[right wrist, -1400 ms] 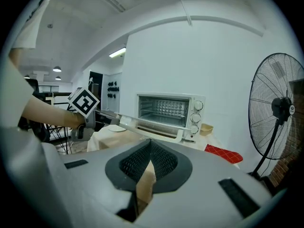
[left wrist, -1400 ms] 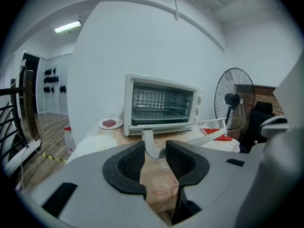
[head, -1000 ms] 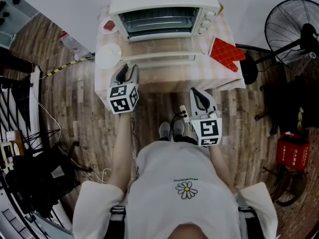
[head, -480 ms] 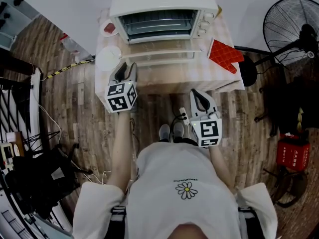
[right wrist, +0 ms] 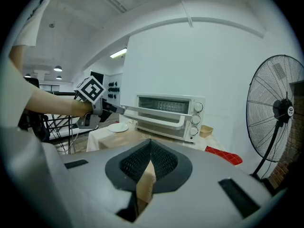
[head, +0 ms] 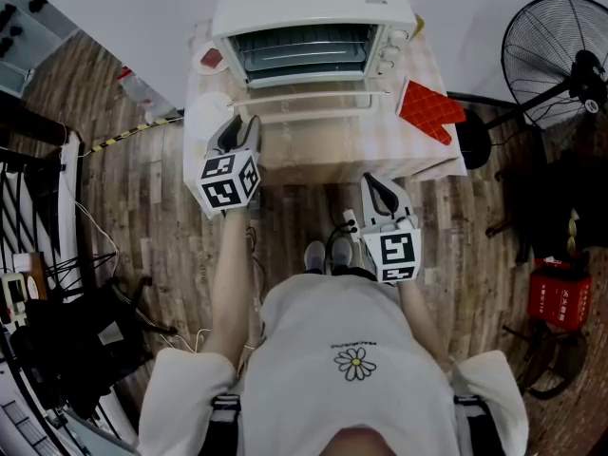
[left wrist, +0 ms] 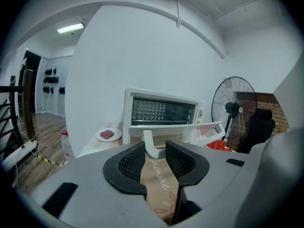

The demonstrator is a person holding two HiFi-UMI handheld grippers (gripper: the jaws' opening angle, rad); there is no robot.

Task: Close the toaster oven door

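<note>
So, the toaster oven (head: 313, 8) door (head: 313, 109) looks partway up, with the closing swing left to do.
The left claw (left wrist: 156, 151) is clenched on the left end post of the door's handle (right wrist: 152, 112). The rest of the door runs off to that claw's right, and the open cavity sits just beyond its tips. The long axis of the door goes side to side across the oven front. It's hinged low, with the handle edge sticking out toward the claw and lifted off flat, I'd say. What's left is pushing that edge up and in until it meets the oven. The right claw (right wrist: 150, 148) is clenched on nothing, hanging back off the near edge of the surface (head: 361, 150), with the oven well ahead of it.
</note>
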